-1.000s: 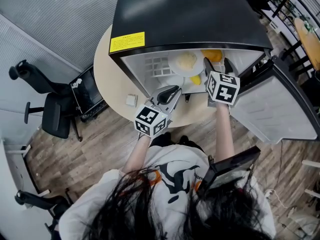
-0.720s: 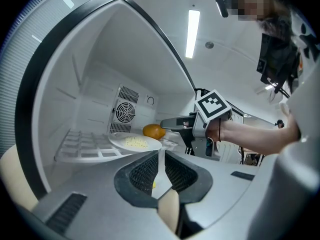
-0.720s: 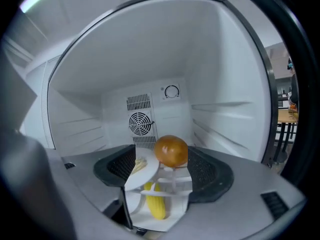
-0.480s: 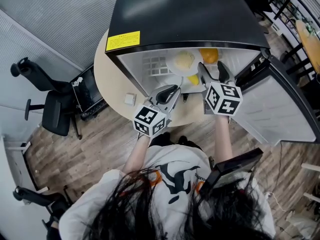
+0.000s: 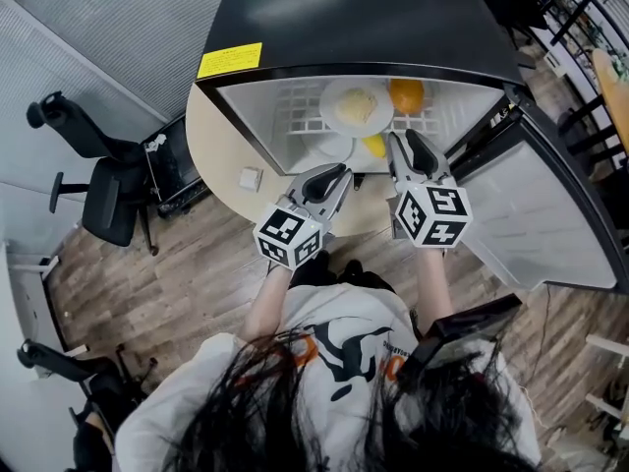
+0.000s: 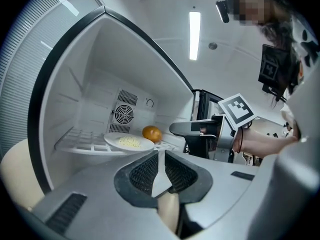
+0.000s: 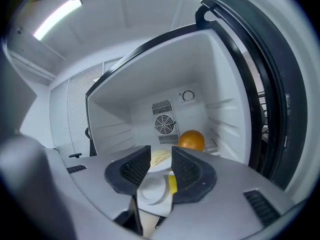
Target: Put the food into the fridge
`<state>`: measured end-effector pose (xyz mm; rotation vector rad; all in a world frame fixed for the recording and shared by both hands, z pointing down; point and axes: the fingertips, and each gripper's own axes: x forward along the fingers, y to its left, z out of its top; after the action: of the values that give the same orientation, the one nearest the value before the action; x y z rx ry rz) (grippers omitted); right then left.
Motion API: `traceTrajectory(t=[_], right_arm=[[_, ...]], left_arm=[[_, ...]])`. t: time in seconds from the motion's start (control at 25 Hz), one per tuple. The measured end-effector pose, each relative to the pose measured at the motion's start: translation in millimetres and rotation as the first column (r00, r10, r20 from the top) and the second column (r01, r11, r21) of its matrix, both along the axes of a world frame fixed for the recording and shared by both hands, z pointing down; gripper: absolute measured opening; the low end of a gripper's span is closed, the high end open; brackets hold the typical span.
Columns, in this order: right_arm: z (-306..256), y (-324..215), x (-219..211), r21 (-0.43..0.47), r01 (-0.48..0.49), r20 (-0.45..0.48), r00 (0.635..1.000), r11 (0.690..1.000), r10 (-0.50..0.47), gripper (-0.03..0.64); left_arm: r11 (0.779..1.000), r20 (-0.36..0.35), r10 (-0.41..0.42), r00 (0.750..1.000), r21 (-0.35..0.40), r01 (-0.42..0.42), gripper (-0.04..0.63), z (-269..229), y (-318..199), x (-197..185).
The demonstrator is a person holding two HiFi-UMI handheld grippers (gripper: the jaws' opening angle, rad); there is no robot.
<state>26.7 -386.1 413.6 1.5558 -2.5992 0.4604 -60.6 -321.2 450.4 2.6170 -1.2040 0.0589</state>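
From the head view, I am looking down on the black fridge point(image 5: 364, 18), which is sitting on a round pale surface point(image 5: 211, 136) with its door point(image 5: 550, 214) hanging open to my right. A yellow label point(image 5: 229, 60) is showing on its top, but the print is too small for me to read. Inside, a white plate point(image 5: 329, 114) is lying flat with a heap of pale food on it, an orange point(image 5: 407, 94) is sitting just beside it, and a small yellow piece point(image 5: 374, 146) is lying nearer the opening, next to a white dish point(image 5: 329, 150). I cannot tell which way the yellow piece is pointing. Both grippers are hovering at the opening, pointing into the fridge.

In the left gripper view, the left gripper point(image 6: 159, 159) is showing its fingers drawn narrow, almost together, with nothing between them. The plate point(image 6: 112, 140) is resting on the wire shelf point(image 6: 80, 139) with the orange point(image 6: 152, 133) behind it.

In the right gripper view, the right gripper point(image 7: 161, 161) is closing its fingers on nothing. The white dish point(image 7: 152, 191) and the yellow piece point(image 7: 172, 183) are showing below the gap.
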Motion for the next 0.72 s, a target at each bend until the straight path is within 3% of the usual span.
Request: traceTrajectory(t=[0.4, 0.72], right_arm=[[13.1, 31.3, -19.4, -0.025, 0.118, 0.066, 0.991, 0.993, -0.116, 0.092], [17.8, 44.7, -25.8, -0.044, 0.14, 0.104, 0.985, 0.989, -0.135, 0.084]], left_arm=[[0.996, 0.034, -0.091, 0.995, -0.021, 0.092, 0.041, 4.9, 39.5, -3.1], [0.994, 0.06, -0.1, 0.993, -0.026, 0.102, 0.041, 3.0, 53.7, -3.4]])
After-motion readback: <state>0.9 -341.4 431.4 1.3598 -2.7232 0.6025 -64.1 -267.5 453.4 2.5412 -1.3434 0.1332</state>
